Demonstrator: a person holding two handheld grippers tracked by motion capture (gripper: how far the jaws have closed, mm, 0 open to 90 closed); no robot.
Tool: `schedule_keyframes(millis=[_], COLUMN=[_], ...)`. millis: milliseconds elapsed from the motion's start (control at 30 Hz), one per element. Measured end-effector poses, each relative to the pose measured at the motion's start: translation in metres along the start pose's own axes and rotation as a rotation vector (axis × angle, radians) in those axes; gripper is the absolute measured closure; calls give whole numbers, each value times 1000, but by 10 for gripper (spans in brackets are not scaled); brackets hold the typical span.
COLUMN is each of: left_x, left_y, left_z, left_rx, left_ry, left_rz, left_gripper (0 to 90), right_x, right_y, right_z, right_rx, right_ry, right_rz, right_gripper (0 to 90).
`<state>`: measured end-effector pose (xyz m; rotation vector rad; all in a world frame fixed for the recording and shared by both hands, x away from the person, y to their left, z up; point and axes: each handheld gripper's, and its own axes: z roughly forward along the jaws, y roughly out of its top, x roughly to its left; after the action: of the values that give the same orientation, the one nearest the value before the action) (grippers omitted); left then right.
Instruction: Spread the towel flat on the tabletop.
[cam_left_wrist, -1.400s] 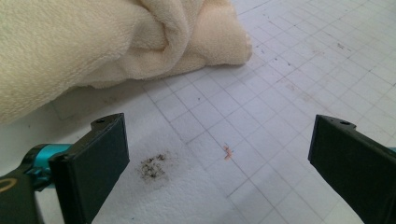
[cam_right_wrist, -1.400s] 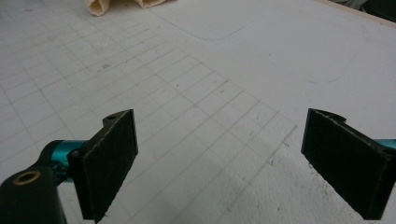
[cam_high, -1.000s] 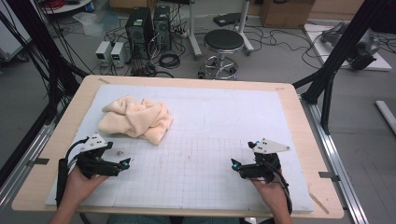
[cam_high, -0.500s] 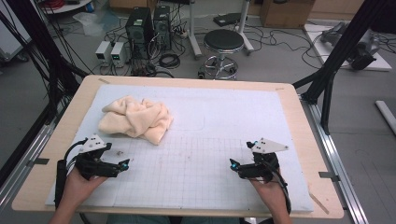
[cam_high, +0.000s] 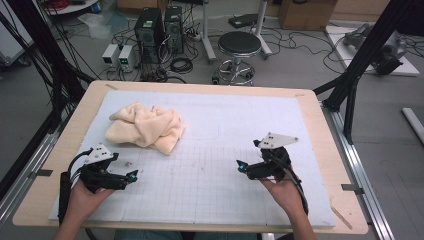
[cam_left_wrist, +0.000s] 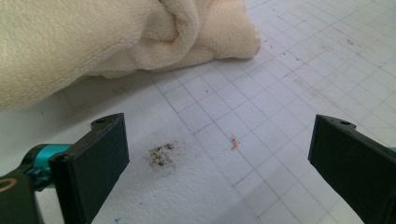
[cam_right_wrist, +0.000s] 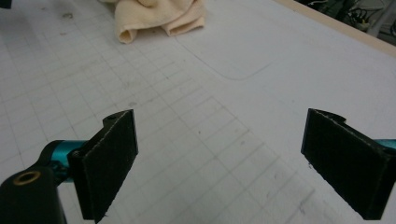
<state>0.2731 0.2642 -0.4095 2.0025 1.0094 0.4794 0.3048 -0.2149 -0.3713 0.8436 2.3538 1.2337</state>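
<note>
Your left claw (cam_high: 131, 176) sits at the lower left of the high view, its jaws wide apart and holding nothing. Your right claw (cam_high: 241, 165) sits at the lower right, also spread wide and empty. The towel (cam_high: 145, 127) lies bunched up in the upper left part of the surface (cam_high: 310, 107), just beyond your left claw and well apart from your right one. Nothing stands between either claw and the towel. The towel looks soft, fluffy and cream-colored, with thick rolled folds. The white mat (cam_high: 240, 125) under it is flat, with thin grid lines. A small dark smudge (cam_left_wrist: 160, 155) marks the mat near your left claw.
</note>
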Motion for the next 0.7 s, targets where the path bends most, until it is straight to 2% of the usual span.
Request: schedule_keyframes(millis=[100, 167, 233, 267, 300, 467, 533, 567, 700], left_x=[0, 0, 1, 1, 1, 2, 2, 3, 4], left_y=[0, 0, 0, 0, 0, 0, 0, 0, 0], left_z=[0, -1, -1, -1, -1, -1, -1, -1, 0], left_rx=[-2, -7, -6, -6, -6, -7, -7, -6, -4], left_ry=[-1, 0, -1, 1, 0, 0, -1, -1, -2], left_rz=[-4, -6, -5, -7, -6, -8, -7, -7, -8], left_gripper=[55, 55, 55, 55, 55, 55, 55, 55, 55], right_x=[1, 4, 6, 6, 7, 11, 12, 14, 18], right_y=[12, 31, 42, 42, 52, 77, 80, 89, 101], right_z=[4, 13, 20, 20, 26, 42, 45, 52, 63], right_rx=[-1, 2, 2, 2, 8, 26, 25, 31, 36], right_ry=[11, 30, 45, 45, 60, 97, 102, 112, 128], right_rz=[-13, -40, -59, -59, -70, -71, -80, -86, -92], right_gripper=[101, 101, 101, 101, 101, 101, 101, 101, 101])
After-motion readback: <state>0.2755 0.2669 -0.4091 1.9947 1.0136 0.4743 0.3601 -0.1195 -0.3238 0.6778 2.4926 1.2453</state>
